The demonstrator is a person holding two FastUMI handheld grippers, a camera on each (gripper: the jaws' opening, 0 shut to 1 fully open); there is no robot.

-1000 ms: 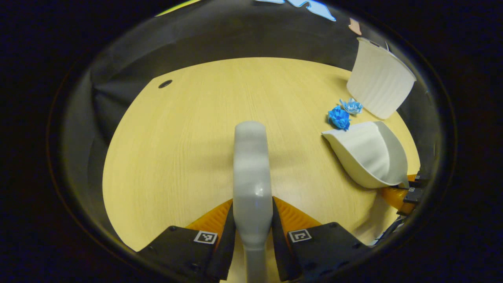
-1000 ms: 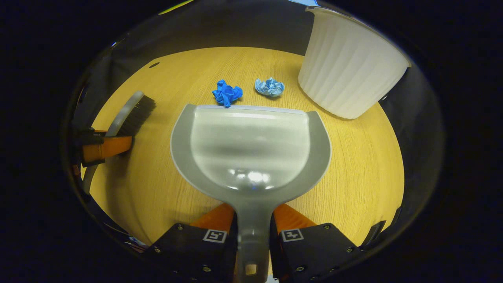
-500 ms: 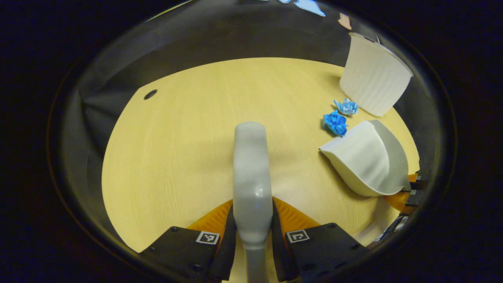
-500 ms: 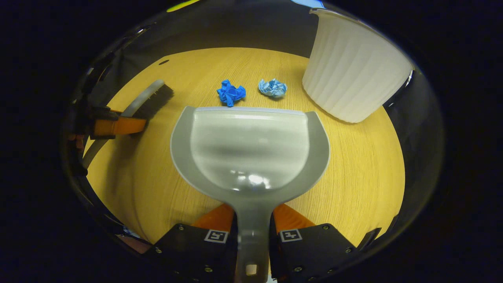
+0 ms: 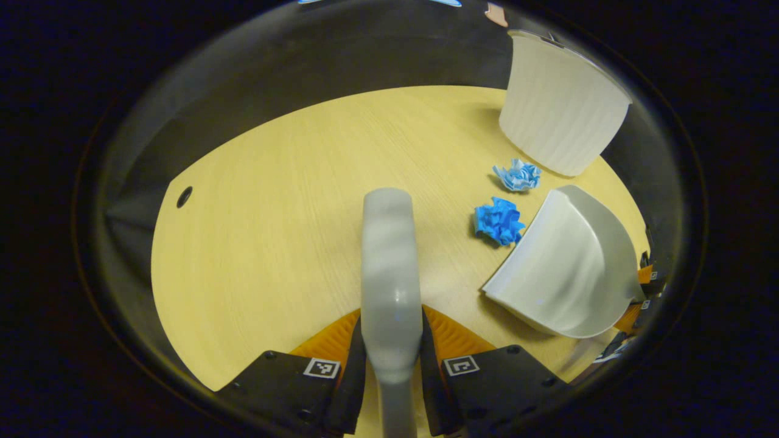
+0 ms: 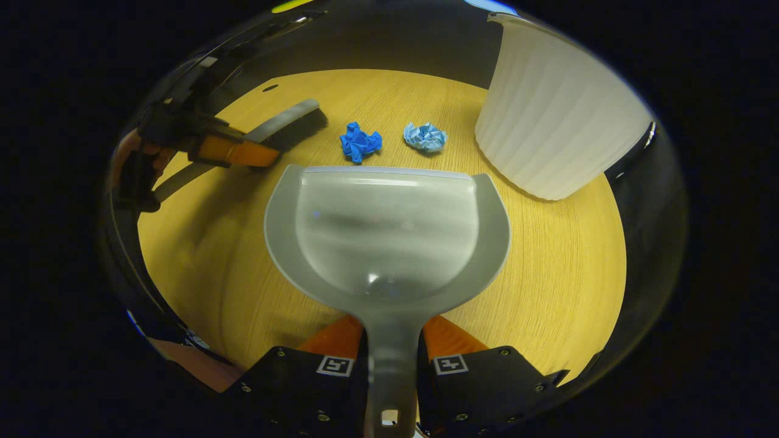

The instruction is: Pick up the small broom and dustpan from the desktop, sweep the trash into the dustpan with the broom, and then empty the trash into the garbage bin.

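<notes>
Pale wood-grain desk, backed by black cloth, carries everything noted.

Left tongs: closed on the grey handle of the small broom, both fingers pressed against it. In the left gripper view the broom's back is seen running straight ahead over the desk. In the right gripper view the same broom is seen from the side, dark bristles pointing toward the dark blue paper ball, with a gap between them; the left tongs are seen gripping it, with a hand behind, at the view's left edge.

Right tongs: closed on the handle of the dustpan, fingers pressed on either side. The pan's front lip is seen low at the desk; whether it touches cannot be told. The dark blue ball lies just beyond the lip's left part; a light blue paper ball lies a little farther off, to its right.

In the left gripper view the dustpan is seen at right, tilted, its lip just beside the dark blue ball; the light blue ball lies between that and the white ribbed garbage bin.

The bin stands upright on the desk's far right, near the light blue ball.
</notes>
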